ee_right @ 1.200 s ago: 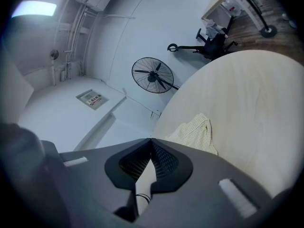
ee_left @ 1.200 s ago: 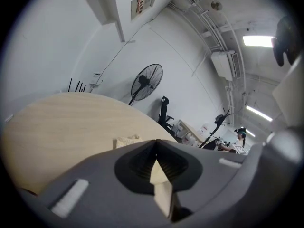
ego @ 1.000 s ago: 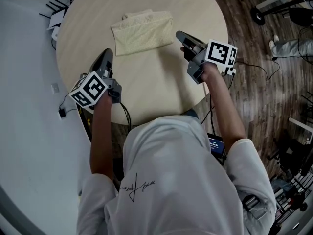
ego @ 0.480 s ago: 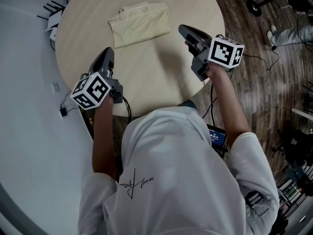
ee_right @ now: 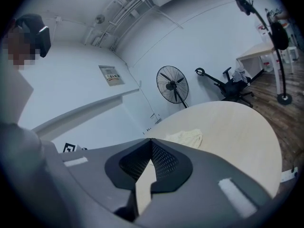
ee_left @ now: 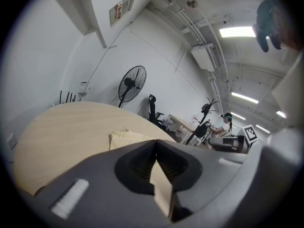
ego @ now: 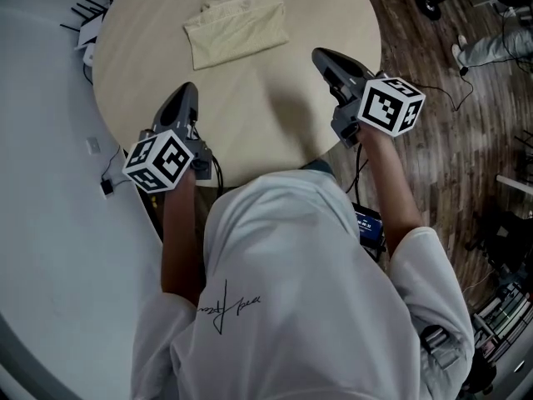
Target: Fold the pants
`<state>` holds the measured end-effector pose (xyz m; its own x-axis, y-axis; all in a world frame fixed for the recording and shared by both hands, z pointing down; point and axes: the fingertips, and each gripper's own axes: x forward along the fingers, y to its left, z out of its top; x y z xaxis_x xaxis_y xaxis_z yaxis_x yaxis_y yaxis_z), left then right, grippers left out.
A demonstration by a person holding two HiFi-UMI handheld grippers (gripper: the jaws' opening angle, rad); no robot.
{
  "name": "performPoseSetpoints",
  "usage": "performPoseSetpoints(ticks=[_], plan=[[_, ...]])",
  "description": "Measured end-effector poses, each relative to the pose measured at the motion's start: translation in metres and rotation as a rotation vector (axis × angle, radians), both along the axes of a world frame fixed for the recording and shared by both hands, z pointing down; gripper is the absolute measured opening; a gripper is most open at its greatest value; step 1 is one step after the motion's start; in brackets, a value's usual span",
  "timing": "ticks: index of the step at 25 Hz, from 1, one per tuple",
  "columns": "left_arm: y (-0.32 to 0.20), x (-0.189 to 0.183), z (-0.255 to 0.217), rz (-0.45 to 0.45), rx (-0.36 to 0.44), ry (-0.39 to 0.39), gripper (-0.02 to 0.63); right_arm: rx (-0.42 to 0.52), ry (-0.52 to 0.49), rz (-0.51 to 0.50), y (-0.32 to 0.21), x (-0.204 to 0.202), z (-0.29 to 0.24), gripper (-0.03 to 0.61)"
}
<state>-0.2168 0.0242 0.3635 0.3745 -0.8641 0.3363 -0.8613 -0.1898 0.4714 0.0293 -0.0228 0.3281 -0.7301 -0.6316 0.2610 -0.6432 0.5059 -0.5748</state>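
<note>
Folded pants on table, left gripper, right gripper fingers clenched, shirt script illegible

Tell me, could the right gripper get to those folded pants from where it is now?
Probably yes. Only bare table lies between the right gripper and the folded pants; nothing stands in between. Its jaws are shut and empty, so they would have to open first.

The pale cream pants lay folded into a flat rectangle at the surface's twelve o'clock side.
</note>
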Motion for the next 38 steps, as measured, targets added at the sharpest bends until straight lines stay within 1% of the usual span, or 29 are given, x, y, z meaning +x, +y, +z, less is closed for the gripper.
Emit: performPoseSetpoints(ticks=[5, 8, 13, 16, 19, 23, 26, 27, 29, 33, 38], plan=[[0.022, 0.004, -0.010, -0.022, 0.022, -0.062, 0.055, 0.056, 0.120, 0.041, 0.027, 0.006, 0.001, 0.002], [0.032, 0.008, -0.013, -0.012, 0.040, -0.111, 0.056, 0.089, 0.154, 0.054, 0.042, 0.004, -0.001, 0.002], [0.051, 0.006, -0.013, -0.004, 0.062, -0.098, 0.054, 0.140, 0.193, 0.068, 0.064, -0.006, -0.008, 0.000], [0.061, 0.003, -0.012, -0.018, 0.070, -0.133, 0.051, 0.176, 0.257, 0.055, 0.076, -0.007, -0.008, 0.000], [0.068, -0.003, -0.013, -0.035, 0.062, -0.161, 0.048, 0.199, 0.300, 0.039, 0.084, -0.010, -0.007, 0.000], [0.077, -0.006, -0.016, -0.043, 0.062, -0.216, 0.037, 0.194, 0.310, 0.045, 0.092, -0.010, -0.007, 0.000], [0.083, -0.017, -0.019, -0.100, 0.072, -0.285, 0.035, 0.175, 0.328, 0.028, 0.096, -0.013, -0.002, 0.000], [0.085, -0.020, -0.019, -0.118, 0.073, -0.297, 0.035, 0.164, 0.328, 0.018, 0.097, -0.014, 0.000, 0.000], [0.087, -0.022, -0.017, -0.135, 0.067, -0.295, 0.035, 0.158, 0.334, 0.004, 0.097, -0.017, 0.004, 0.000], [0.086, -0.025, -0.010, -0.136, 0.040, -0.280, 0.035, 0.167, 0.349, -0.012, 0.093, -0.018, 0.002, 0.000], [0.086, -0.024, -0.002, -0.117, 0.014, -0.301, 0.035, 0.153, 0.373, -0.043, 0.092, -0.016, 0.004, 0.000]])
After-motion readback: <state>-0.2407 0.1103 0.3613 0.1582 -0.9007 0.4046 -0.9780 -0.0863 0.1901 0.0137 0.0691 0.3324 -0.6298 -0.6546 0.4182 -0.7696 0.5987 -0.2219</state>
